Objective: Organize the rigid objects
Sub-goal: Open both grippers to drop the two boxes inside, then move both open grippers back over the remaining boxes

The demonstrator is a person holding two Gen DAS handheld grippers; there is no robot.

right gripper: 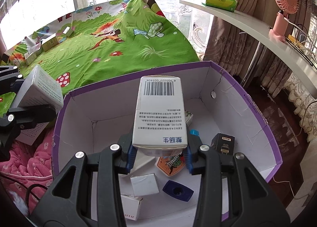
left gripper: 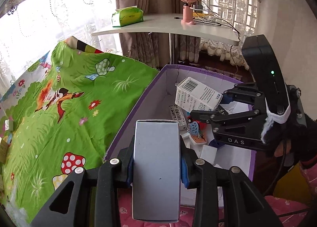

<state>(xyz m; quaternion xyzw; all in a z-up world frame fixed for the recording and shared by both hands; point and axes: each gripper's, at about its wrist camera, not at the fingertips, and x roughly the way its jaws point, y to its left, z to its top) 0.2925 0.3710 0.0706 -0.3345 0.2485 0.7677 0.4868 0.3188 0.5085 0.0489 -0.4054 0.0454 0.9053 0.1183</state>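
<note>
My left gripper (left gripper: 156, 164) is shut on a plain grey-white carton (left gripper: 156, 167), held at the near left rim of the purple-edged cardboard box (left gripper: 138, 106). The same carton shows in the right wrist view (right gripper: 37, 90). My right gripper (right gripper: 158, 153) is shut on a white medicine carton with a barcode (right gripper: 160, 114) and holds it above the inside of the box (right gripper: 247, 96). That carton also shows in the left wrist view (left gripper: 198, 94). Several small packs lie on the box floor, among them a black carton (right gripper: 223, 143) and a dark blue lid (right gripper: 178, 190).
A green cartoon-print cloth (right gripper: 99, 48) covers the surface left of the box, with several small cartons (right gripper: 49, 42) at its far left. A white shelf (left gripper: 158, 24) carries a green tissue pack (left gripper: 127, 16) and a pink fan (left gripper: 187, 5). Pink quilt (right gripper: 25, 159) lies below.
</note>
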